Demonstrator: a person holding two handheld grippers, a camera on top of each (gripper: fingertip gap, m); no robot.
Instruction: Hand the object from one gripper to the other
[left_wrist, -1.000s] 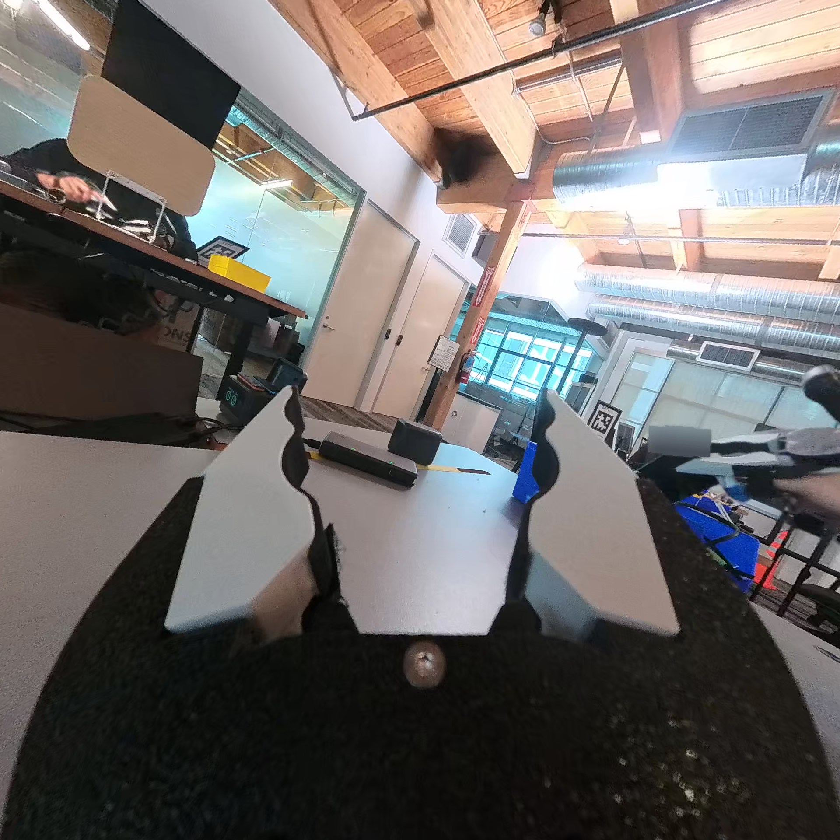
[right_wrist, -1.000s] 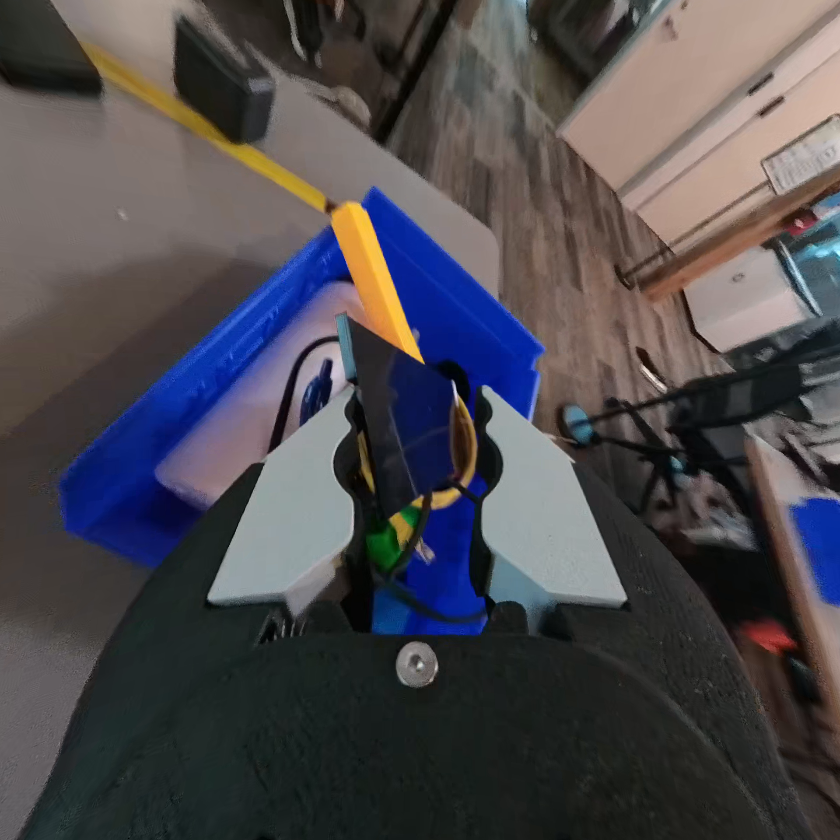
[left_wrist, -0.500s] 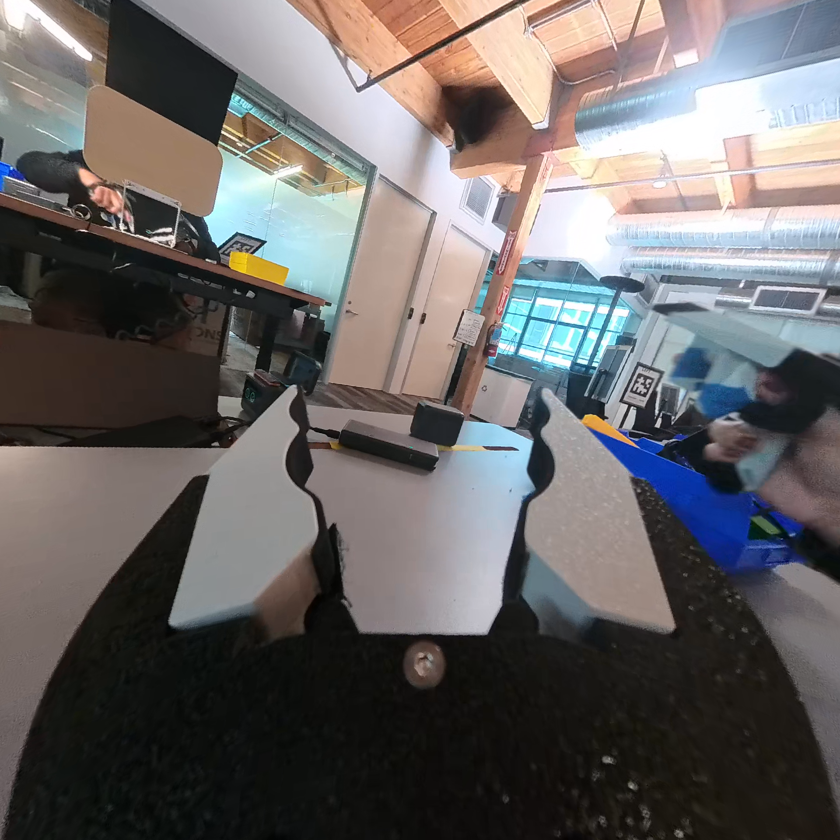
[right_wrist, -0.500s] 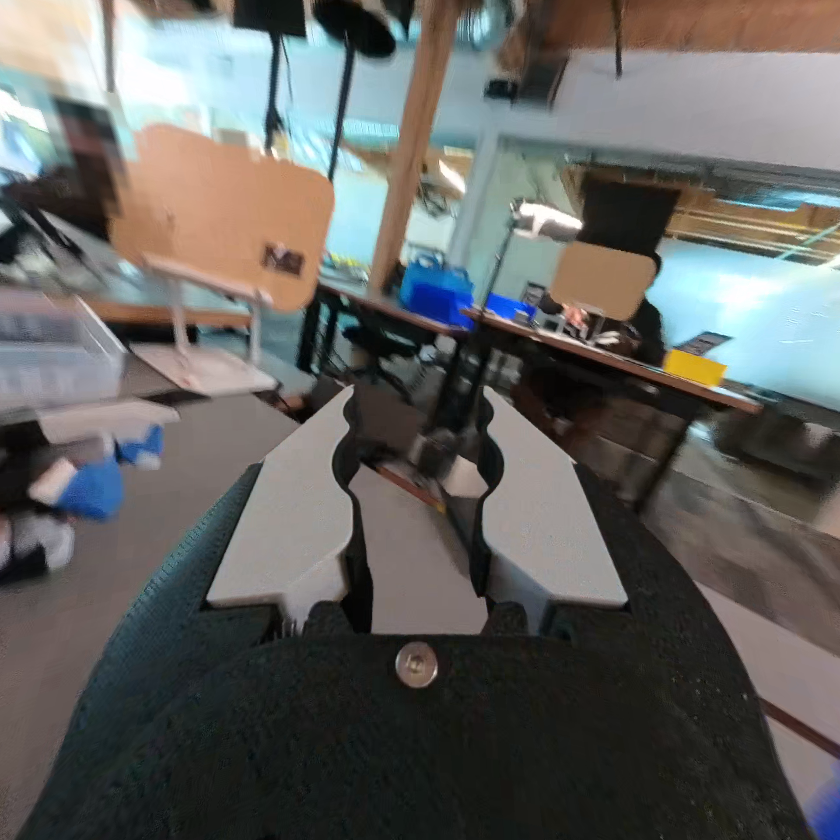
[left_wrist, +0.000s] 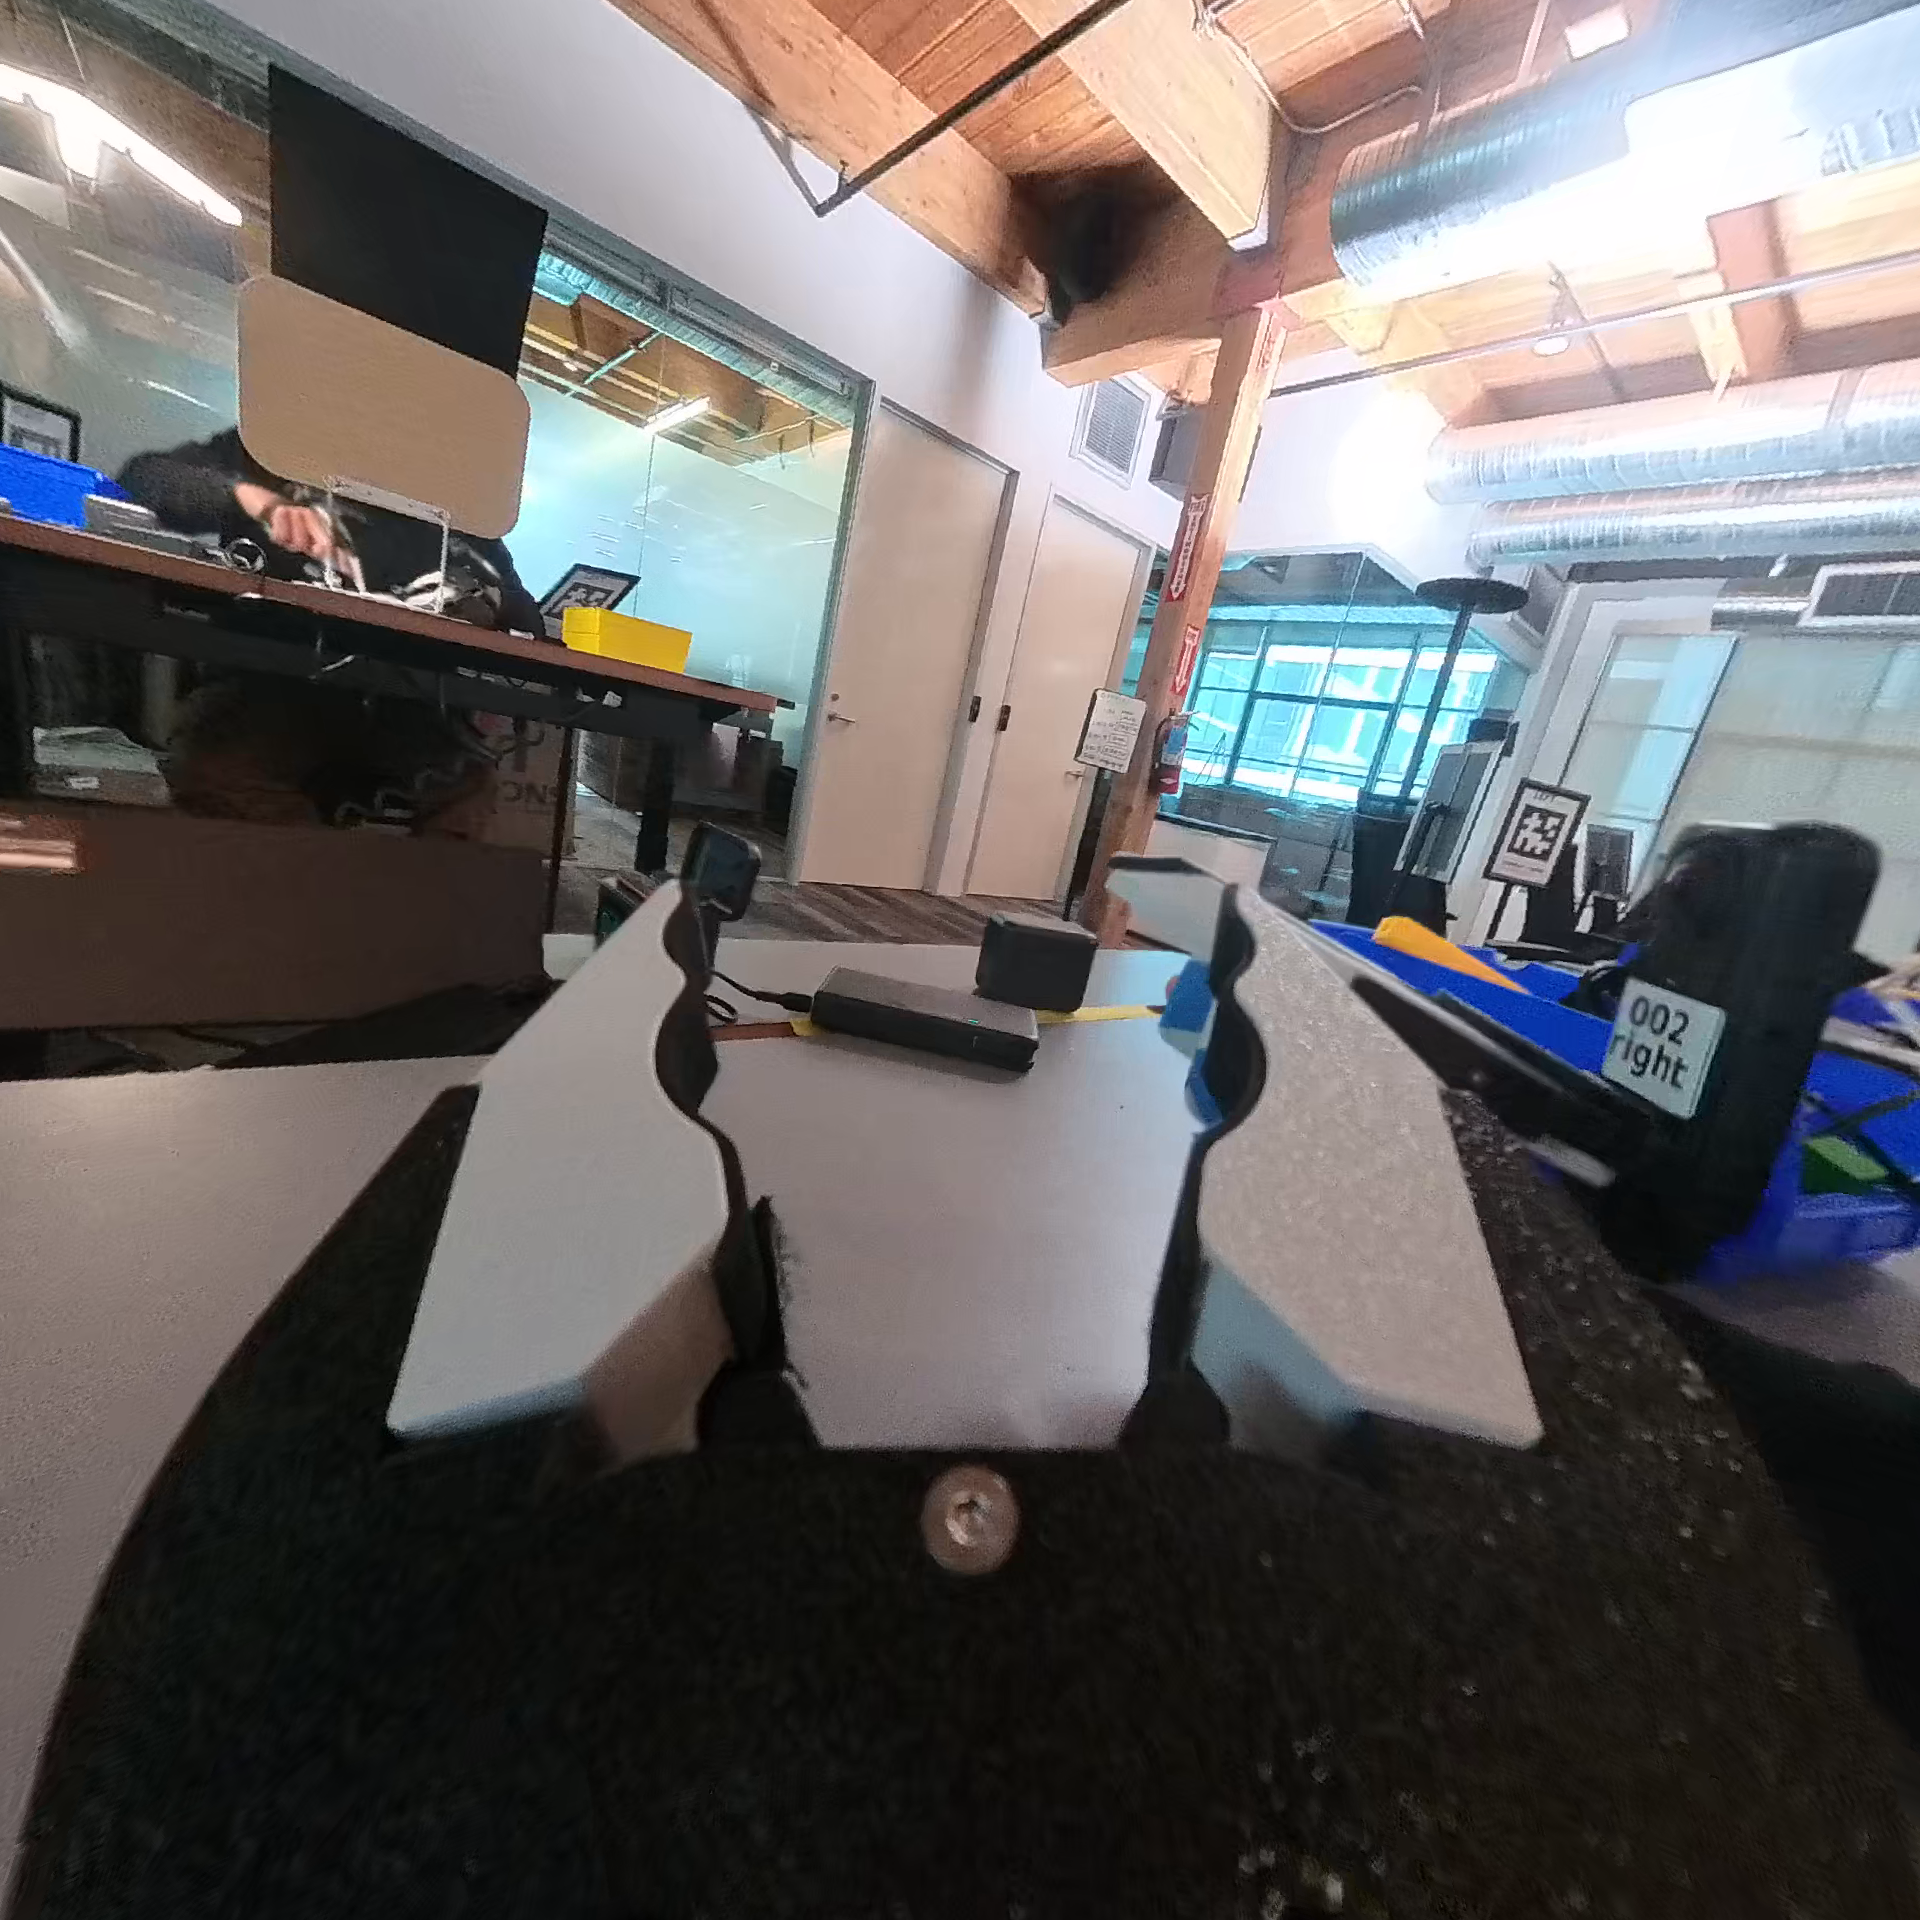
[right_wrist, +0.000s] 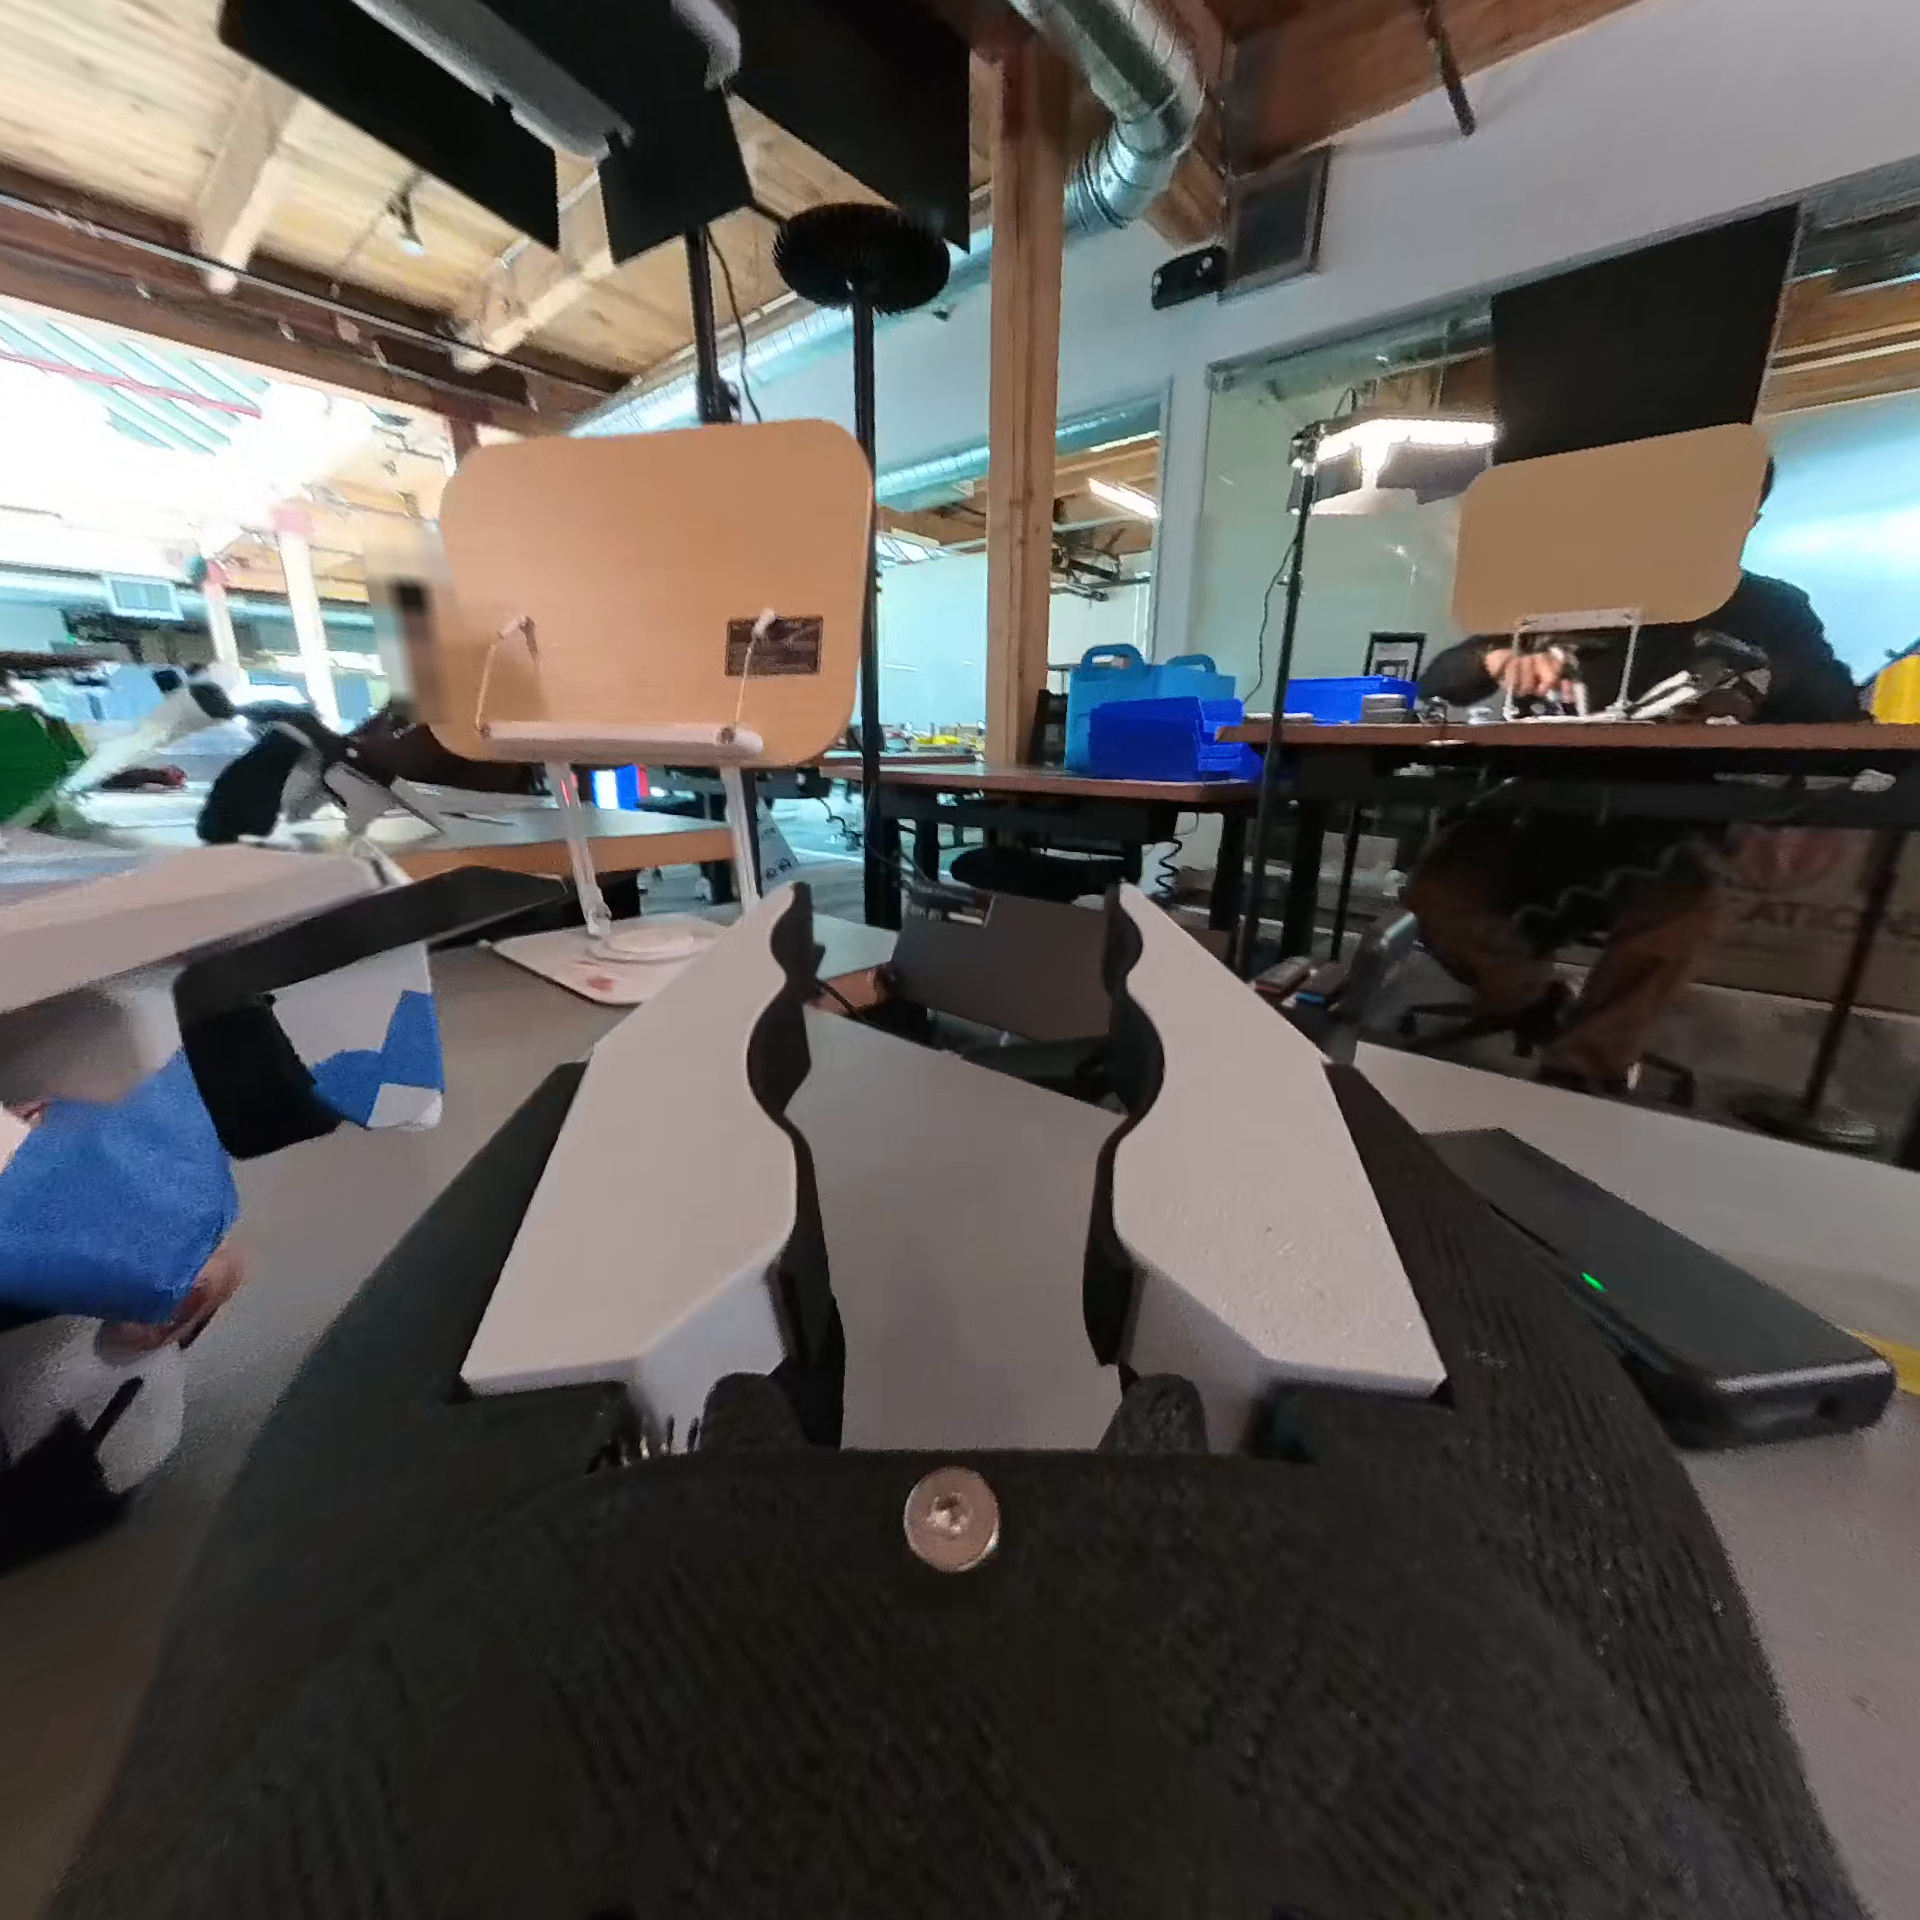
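My left gripper (left_wrist: 956, 914) is open and empty, held low over the grey table (left_wrist: 966, 1195). My right gripper (right_wrist: 956, 904) is also open, with nothing between its fingers. In the left wrist view the right gripper (left_wrist: 1169, 904) reaches in from the right, its black body in front of the blue bin (left_wrist: 1538, 1013). In the right wrist view the left gripper (right_wrist: 416, 904) shows at the left edge, held by a blue-gloved hand (right_wrist: 114, 1195). Neither gripper holds an object. A yellow piece (left_wrist: 1434, 951) sticks up in the bin.
A black power bank (left_wrist: 925, 1023) and a small black box (left_wrist: 1034, 961) lie on the far part of the table; the power bank is just right of my right gripper (right_wrist: 1662, 1278). A tan board on a white stand (right_wrist: 655, 592) stands behind. A person works at a far desk (right_wrist: 1621, 665).
My right gripper has swung away from above the blue bin and now points level across the table, close beside the left gripper. The left gripper has stayed open and has tilted down a little.
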